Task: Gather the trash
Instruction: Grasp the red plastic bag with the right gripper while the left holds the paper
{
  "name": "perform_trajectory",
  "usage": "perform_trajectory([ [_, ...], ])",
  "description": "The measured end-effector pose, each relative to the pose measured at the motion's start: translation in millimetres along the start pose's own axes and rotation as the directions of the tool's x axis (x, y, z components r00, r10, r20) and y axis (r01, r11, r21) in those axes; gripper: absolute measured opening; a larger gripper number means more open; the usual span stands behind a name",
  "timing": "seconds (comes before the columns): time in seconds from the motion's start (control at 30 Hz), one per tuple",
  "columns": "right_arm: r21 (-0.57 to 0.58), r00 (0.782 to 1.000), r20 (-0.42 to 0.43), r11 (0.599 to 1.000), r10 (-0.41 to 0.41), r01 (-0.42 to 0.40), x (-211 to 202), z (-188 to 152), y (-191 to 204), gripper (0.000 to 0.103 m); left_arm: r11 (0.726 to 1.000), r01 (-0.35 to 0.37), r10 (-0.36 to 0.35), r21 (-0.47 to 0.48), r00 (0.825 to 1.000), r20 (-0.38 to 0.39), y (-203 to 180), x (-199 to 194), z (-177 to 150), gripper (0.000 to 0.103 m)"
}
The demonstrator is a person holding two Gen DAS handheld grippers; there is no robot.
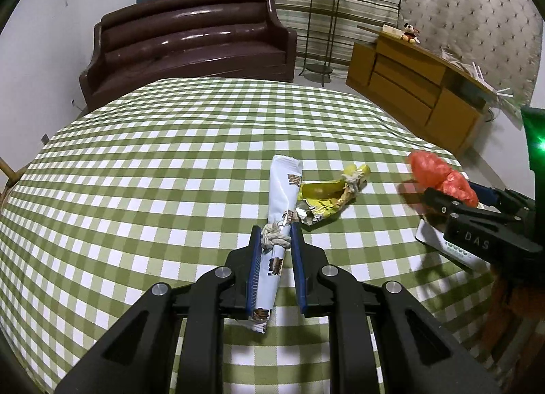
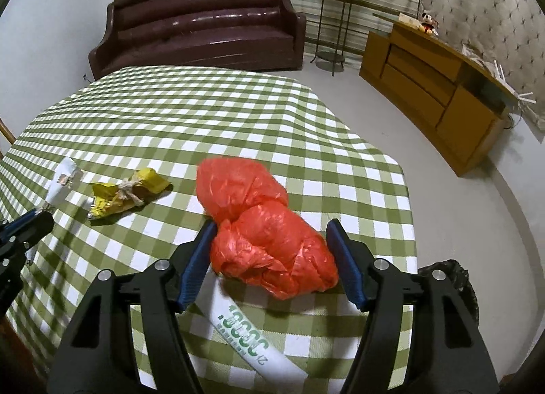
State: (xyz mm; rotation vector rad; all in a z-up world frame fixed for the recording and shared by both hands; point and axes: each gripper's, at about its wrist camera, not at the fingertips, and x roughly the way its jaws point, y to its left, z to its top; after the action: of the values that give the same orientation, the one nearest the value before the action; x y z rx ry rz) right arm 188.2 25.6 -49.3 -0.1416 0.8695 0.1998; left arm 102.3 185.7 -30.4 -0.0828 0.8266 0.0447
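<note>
On the green-checked tablecloth [image 1: 153,162], the left gripper [image 1: 276,240] had its blue-padded fingers pinched on a rolled white wrapper [image 1: 282,196] tied with string, the roll running forward between the pads. Just beside the roll's far right lay a crumpled yellow wrapper [image 1: 327,196], also knotted with string. The right gripper [image 2: 272,244] stood with fingers spread around a bunched red plastic bag [image 2: 265,230], the left pad touching it, the right pad just clear. Beneath the bag lay a white box [image 2: 248,329] with green print.
</note>
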Motion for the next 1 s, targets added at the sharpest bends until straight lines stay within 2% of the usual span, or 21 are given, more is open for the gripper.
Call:
perform_trajectory([
  [0.07, 0.005, 1.0, -0.007, 1.0, 0.003, -0.003, 3, -2, -2, 0.062, 1.0, -0.003, 0.003, -0.001, 1.0, 0.0, 0, 0, -2, 0.018],
  [0.13, 0.012, 1.0, -0.014, 1.0, 0.005, -0.005, 5, -4, -3, 0.052, 1.0, -0.005, 0.005, -0.004, 1.0, -0.002, 0, 1, -3, 0.018],
  [0.2, 0.017, 1.0, -0.015, 1.0, 0.008, -0.007, 6, -5, -3, 0.047, 1.0, -0.006, 0.006, -0.005, 1.0, -0.003, 0, 2, -4, 0.018],
  [0.37, 0.014, 1.0, -0.014, 1.0, 0.016, -0.016, 5, -7, -2, 0.047, 1.0, -0.006, 0.006, -0.006, 1.0, -0.01, -1, 4, -5, 0.018],
  [0.5, 0.027, 1.0, -0.002, 0.999, 0.022, -0.022, 2, -6, -3, 0.059, 1.0, -0.007, 0.007, -0.008, 1.0, -0.01, -1, 4, -5, 0.018],
  [0.8, 0.029, 1.0, 0.015, 0.999, 0.02, -0.02, 1, 6, -2, 0.06, 0.999, -0.035, 0.035, -0.024, 0.999, -0.001, 6, 4, -3, 0.018],
  [0.9, 0.023, 1.0, 0.014, 1.0, 0.013, -0.013, 4, 10, 1, 0.06, 0.998, -0.049, 0.049, -0.029, 0.999, -0.001, 7, 5, -2, 0.018],
  [0.97, 0.022, 1.0, 0.016, 1.0, 0.01, -0.01, 5, 10, 2, 0.054, 0.998, -0.054, 0.054, -0.03, 0.999, -0.003, 7, 6, -2, 0.018],
  [1.0, 0.02, 1.0, 0.013, 1.0, 0.011, -0.012, 6, 10, 3, 0.047, 0.998, -0.055, 0.055, -0.031, 0.998, -0.005, 8, 6, -2, 0.018],
])
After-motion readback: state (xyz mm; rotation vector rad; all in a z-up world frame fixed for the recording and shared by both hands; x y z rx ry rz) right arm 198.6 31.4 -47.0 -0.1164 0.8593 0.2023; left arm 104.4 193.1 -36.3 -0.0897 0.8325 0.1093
